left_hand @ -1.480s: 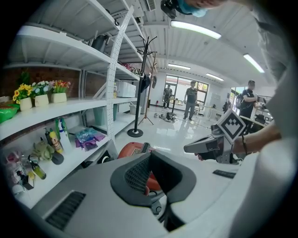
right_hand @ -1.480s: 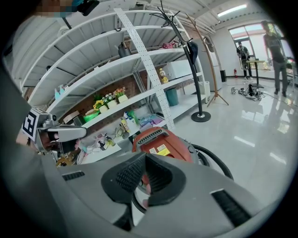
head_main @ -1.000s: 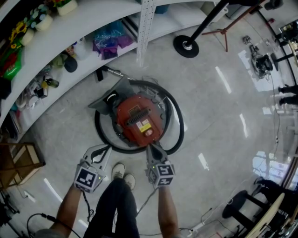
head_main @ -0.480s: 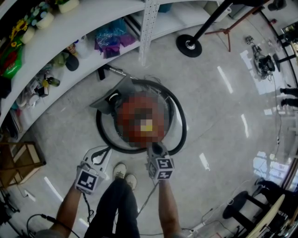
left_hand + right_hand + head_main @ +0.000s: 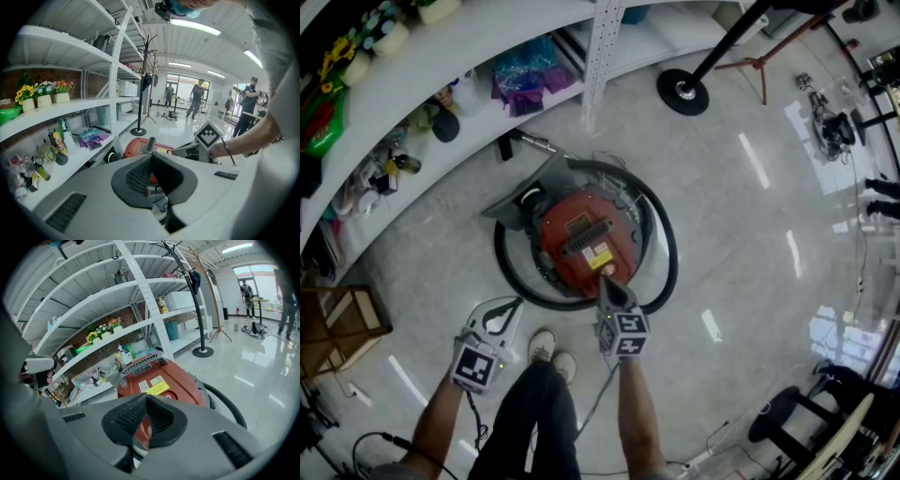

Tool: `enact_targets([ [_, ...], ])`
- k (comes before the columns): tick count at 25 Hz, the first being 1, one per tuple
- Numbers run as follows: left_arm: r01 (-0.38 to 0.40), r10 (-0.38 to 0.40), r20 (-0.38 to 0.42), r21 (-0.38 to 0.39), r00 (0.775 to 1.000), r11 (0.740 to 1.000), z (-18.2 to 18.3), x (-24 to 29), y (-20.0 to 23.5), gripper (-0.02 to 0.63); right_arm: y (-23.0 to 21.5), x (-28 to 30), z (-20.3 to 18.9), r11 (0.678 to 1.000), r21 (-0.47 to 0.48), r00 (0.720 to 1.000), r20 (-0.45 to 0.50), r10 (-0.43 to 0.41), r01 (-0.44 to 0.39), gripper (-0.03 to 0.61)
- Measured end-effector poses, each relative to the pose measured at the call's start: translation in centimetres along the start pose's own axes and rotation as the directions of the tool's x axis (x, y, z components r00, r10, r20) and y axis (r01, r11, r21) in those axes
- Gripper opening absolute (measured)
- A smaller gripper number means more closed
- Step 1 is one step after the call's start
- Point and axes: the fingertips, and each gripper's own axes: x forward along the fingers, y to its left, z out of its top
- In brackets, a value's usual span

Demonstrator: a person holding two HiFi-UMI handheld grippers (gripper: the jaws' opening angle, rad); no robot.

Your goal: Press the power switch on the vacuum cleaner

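Over the near edge of the vacuum cleaner (image 5: 579,242), the right tongs (image 5: 606,284) point down with their jaws pressed together and nothing pinched between them. In the right gripper view their closed tip (image 5: 146,397) lies against the red dome just below the tip, but whether it touches cannot be told, and the power switch itself cannot be made out.

Just ahead of that tip sits a yellow label (image 5: 598,255), and beyond it a black ribbed bar (image 5: 586,236) runs across the top of the dome. The body is round and glossy red on a grey base, and a black hose (image 5: 667,258) loops around it on the pale, shiny floor (image 5: 741,253).

The left tongs (image 5: 516,304) hang to the left of the right pair, short of the hose and apart from the machine. Their jaws are also closed on nothing, with the red body showing beyond the tip (image 5: 151,156). The person's shoes (image 5: 548,347) stand between the two pairs. Past the vacuum cleaner, white shelves (image 5: 487,28) curve along the far side.
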Motion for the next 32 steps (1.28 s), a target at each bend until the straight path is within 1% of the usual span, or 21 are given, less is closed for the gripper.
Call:
enact_targets([
  [6,-0.017,0.017,0.006,-0.008,1.0,1.0,-0.4,-0.1,0.6,0.006,-0.3,0.5,-0.8,1.0,0.001,1.0,-0.018,-0.009,0.009,0.012],
  [13,-0.024,0.024,0.003,-0.026,1.0,0.999,-0.7,-0.3,1.0,0.006,-0.2,0.6,-0.5,1.0,0.021,1.0,-0.015,-0.015,0.015,0.012],
  [21,-0.034,0.035,0.004,-0.035,0.999,0.999,-1.0,-0.5,1.3,0.006,-0.5,0.7,-1.0,0.999,-0.009,0.998,-0.041,-0.038,0.038,0.012],
  [32,-0.047,0.047,0.003,-0.041,0.999,0.998,-1.3,-0.7,1.7,0.006,-0.3,0.9,-1.5,1.0,-0.005,0.998,-0.048,-0.028,0.028,0.012],
])
